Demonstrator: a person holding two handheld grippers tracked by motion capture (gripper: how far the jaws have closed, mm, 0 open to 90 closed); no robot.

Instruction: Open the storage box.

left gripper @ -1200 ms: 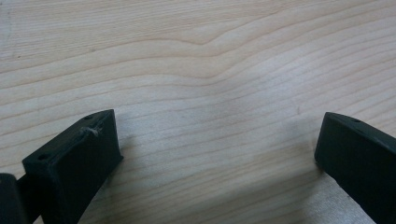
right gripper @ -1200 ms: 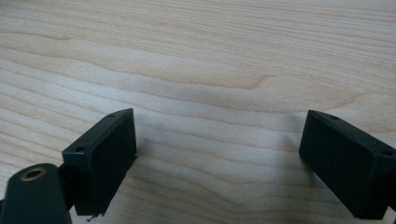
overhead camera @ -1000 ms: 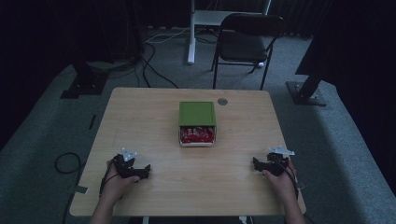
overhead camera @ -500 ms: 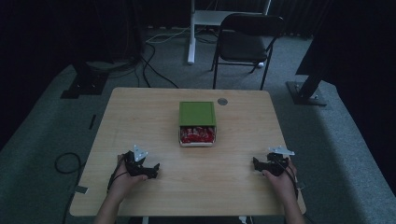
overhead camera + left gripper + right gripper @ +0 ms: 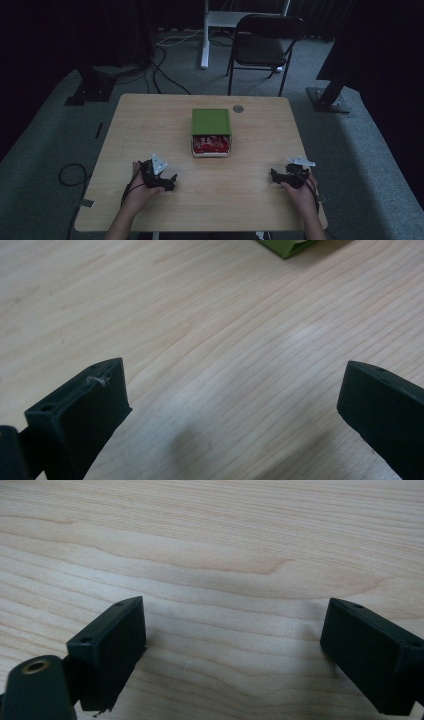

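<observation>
Cardboard, by the look of it, is making up the green box [image 5: 211,121] sitting at the middle of the worktop [image 5: 150,125], its drawer-like tray pulled partway toward the person and showing red wrapped pieces [image 5: 211,144] inside. The left claw [image 5: 170,181] is hovering near the front left of the worktop, angling toward the box, its jaws standing wide apart with nothing between them; a green corner [image 5: 287,246] is showing at the top of the left gripper view. The right claw [image 5: 274,175] is resting near the front right, well apart from the box, also gaping wide and empty. The box is probably light and thin-walled, likely to slide on the smooth wood and dent under a hard squeeze. Gripping across the lid's two long sides, gently, is looking safest, while the other claw is steadying the tray's front lip.
</observation>
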